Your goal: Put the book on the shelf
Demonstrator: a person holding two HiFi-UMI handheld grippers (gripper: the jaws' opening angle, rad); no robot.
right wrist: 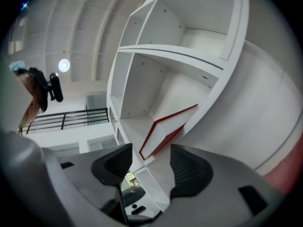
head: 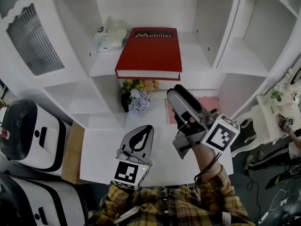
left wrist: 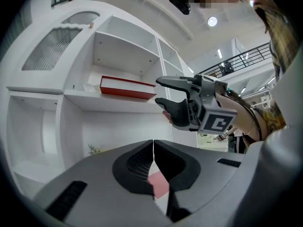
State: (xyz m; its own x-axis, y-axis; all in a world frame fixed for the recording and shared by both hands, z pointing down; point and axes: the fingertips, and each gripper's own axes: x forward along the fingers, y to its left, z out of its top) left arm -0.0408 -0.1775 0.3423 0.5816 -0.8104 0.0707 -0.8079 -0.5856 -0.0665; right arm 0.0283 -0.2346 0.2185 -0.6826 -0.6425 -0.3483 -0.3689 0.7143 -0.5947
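Showing the red book [head: 149,51] lying flat on the shelf [head: 200,62], its page edge facing out and reaching just past the board's front edge, toward the left side. The right gripper [head: 178,102] is hovering just below and in front of that edge, with its jaws spread and nothing between them. The left gripper [head: 141,133] is hanging low over the table [head: 101,159], its jaws pressed together and empty.

The placing is looking nearly finished, so the step in hand is probably clearing the right gripper away or giving a last nudge. For a clean finish, the open jaws should be backing straight out and keeping clear of the overhanging edge. Any nudge should be meeting the page edge squarely at its middle, so that the book is sliding back without twisting toward the bag [head: 110,34] at the board's back left corner.

Count: one book, two grippers, one white bag, and one bunch of flowers [head: 136,95] in the compartment beneath.
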